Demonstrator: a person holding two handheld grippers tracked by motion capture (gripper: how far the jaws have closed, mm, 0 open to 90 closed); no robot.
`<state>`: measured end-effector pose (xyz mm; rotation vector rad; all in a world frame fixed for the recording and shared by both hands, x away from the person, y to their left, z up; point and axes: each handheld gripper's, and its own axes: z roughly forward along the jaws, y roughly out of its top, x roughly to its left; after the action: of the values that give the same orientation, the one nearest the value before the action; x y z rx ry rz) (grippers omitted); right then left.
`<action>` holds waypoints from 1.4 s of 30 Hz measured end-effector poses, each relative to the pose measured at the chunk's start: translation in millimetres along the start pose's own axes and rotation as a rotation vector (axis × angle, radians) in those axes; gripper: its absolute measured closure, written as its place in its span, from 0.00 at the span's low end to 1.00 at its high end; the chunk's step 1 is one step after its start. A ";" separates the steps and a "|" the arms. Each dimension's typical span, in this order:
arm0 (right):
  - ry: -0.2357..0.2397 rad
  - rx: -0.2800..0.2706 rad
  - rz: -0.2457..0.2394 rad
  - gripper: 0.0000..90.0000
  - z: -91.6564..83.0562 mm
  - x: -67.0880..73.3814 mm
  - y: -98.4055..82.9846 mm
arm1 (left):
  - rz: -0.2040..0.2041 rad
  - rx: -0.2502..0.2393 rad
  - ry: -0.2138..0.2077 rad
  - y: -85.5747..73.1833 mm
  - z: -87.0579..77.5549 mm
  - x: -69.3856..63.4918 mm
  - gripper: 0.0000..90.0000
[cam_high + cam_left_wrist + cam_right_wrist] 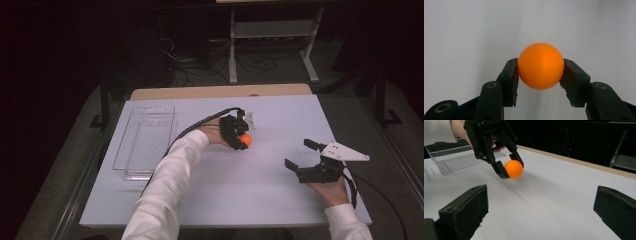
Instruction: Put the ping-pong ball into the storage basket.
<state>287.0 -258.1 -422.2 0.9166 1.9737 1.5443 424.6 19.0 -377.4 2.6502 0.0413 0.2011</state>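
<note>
While the orange ball is sitting squeezed between both pads, the left gripper is clamping it just above the white table, a soft shadow lying under the ball. To the left of the ball, well apart, the clear tray is resting on the table. To the ball's right, the right gripper is waiting with jaws spread wide, holding nothing.
</note>
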 end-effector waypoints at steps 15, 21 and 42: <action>0.014 0.019 -0.002 0.00 5.0 1.5 -1.3 | -0.010 -0.011 0.037 -6.1 -37.5 -0.1 0.56; 0.010 0.023 -0.002 0.00 5.2 0.7 -1.7 | -0.005 -0.006 0.043 -9.2 -52.1 -3.2 0.56; 0.012 0.021 0.003 0.00 3.2 1.2 -2.1 | -0.031 -0.005 0.076 -20.8 -89.2 -7.7 0.57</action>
<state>288.0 -255.5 -425.0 0.9215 2.0017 1.5370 403.8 78.0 -310.1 2.6338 0.1061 0.2917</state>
